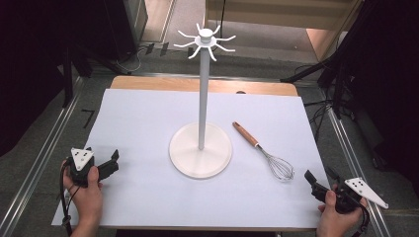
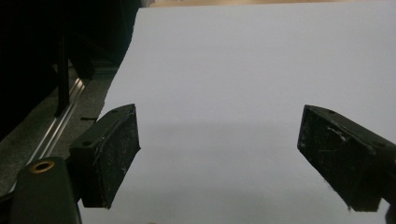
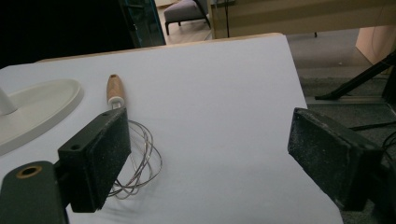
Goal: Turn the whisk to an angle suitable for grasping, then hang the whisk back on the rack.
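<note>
A white hook stand (image 1: 202, 103) rises from a round base (image 1: 183, 153) in the middle of the white sheet, with several curved hooks (image 1: 206, 39) at its top. To the right of the base lies a wire whisk (image 1: 269, 157) with a wooden handle (image 1: 245, 134). My left gripper (image 1: 113, 163) rests open at the sheet's front left, with bare sheet between its pads (image 2: 112, 154). My right gripper (image 1: 318, 176) is open at the front right, just short of the whisk. In the right gripper view the whisk wires (image 3: 142, 161) lie beside my left pad (image 3: 100, 158), and the base (image 3: 39, 107) shows at the left.
The white sheet (image 1: 148, 118) covers a wooden table (image 1: 148, 83). Metal rails (image 1: 44, 148) run along both sides on the floor. Dark stands and cables (image 1: 341, 79) crowd the far corners.
</note>
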